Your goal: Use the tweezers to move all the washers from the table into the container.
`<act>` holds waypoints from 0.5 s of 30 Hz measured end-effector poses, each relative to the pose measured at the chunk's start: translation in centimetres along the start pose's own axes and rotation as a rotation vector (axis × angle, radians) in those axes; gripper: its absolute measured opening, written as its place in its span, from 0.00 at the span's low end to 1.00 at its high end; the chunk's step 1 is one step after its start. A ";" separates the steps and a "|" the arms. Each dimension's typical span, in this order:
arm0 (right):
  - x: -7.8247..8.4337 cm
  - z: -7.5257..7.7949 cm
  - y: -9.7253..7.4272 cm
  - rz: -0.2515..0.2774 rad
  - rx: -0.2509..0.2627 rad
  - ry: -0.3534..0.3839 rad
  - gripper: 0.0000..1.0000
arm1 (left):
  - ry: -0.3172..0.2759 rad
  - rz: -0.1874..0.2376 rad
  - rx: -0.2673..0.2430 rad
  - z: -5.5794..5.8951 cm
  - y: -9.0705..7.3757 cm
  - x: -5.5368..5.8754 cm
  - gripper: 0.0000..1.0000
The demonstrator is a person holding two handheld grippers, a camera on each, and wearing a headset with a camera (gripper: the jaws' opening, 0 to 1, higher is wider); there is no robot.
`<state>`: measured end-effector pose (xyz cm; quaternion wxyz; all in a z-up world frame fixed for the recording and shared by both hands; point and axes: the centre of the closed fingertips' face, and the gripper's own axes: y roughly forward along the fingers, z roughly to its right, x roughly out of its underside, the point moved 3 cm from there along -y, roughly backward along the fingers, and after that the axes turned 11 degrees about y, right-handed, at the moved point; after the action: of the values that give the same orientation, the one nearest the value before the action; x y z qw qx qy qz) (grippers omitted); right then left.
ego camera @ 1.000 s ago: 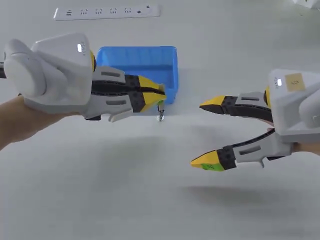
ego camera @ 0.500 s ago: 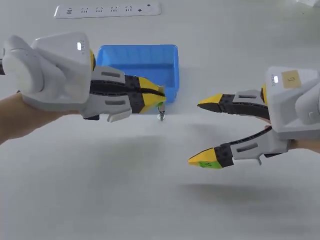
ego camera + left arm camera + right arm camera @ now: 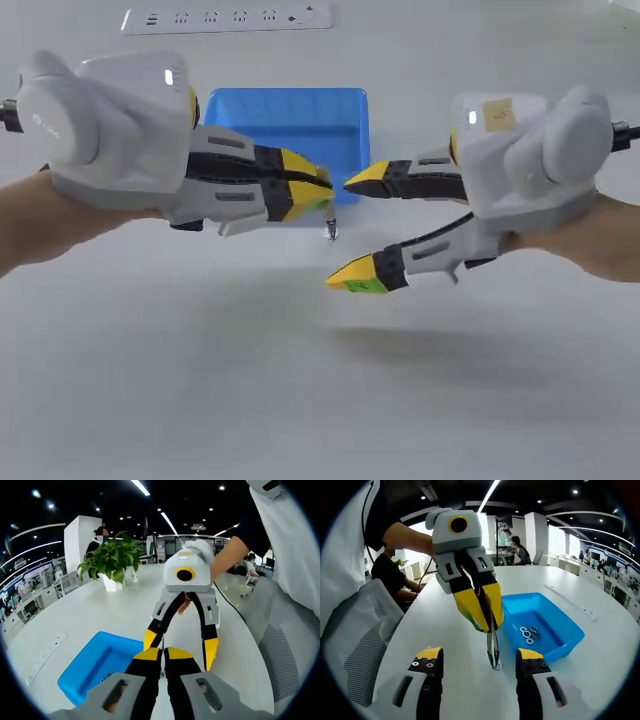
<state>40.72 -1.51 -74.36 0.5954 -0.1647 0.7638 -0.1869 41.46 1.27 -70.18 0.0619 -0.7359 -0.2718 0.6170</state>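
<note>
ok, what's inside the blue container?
Several washers on its floor, in the right gripper view. In the head view the left tool hides part of the container.

Left gripper point(image 3: 325, 190): we see white housing, black jaws, yellow tips.
Right gripper point(image 3: 343, 232): we see the same colours, a green patch on one tip, a yellowish label behind the jaws.
Clothing: we see a dark sleeve point(image 3: 252, 530), white garment point(image 3: 290, 555).

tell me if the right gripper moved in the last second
Yes. The right gripper moved left, closing most of its gap to the blue container.
</note>
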 end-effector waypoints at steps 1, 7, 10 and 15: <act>0.1 0.0 0.1 -0.010 -0.007 -0.001 0.58 | 0.002 -0.001 0.002 0.1 0.0 0.0 0.06; 0.2 0.4 0.6 -0.034 -0.019 -0.004 0.40 | -0.001 -0.001 0.012 0.4 0.2 0.0 0.07; 0.0 1.0 0.8 -0.037 -0.010 -0.003 0.27 | -0.001 -0.001 0.017 0.4 0.4 -0.1 0.07; -0.3 1.5 1.0 -0.042 -0.021 -0.012 0.18 | -0.004 -0.002 0.020 0.4 0.4 -0.1 0.07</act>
<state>42.20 -0.65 -74.89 0.5943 -0.1881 0.7584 -0.1905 41.18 0.78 -70.41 0.0693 -0.7339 -0.2663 0.6210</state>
